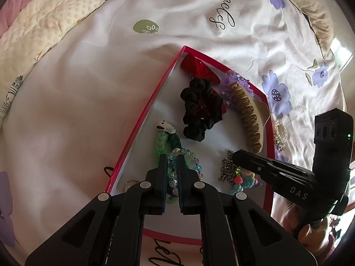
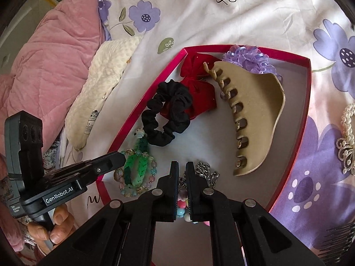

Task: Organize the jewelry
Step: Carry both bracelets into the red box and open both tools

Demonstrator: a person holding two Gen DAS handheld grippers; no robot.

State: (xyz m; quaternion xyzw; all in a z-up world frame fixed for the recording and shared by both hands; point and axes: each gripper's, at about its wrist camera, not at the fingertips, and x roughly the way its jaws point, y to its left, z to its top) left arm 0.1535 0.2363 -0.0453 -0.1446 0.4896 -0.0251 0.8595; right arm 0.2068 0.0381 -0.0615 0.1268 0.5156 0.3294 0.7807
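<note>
Both grippers, left [image 1: 172, 158] and right [image 2: 182, 165], closed empty, hover inside the red-rimmed tray [image 2: 307, 102]'s crowded near edge; beads partly hidden.

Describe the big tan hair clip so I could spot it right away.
Find the shallow red-rimmed tray lying on the flowered bedsheet. Along the tray's right side lies the claw clip, its row of interlocking teeth facing the black scrunchie and red bow. It is the largest piece there, smooth, hard and tan, while its neighbours are soft fabric, beads or chain.
</note>
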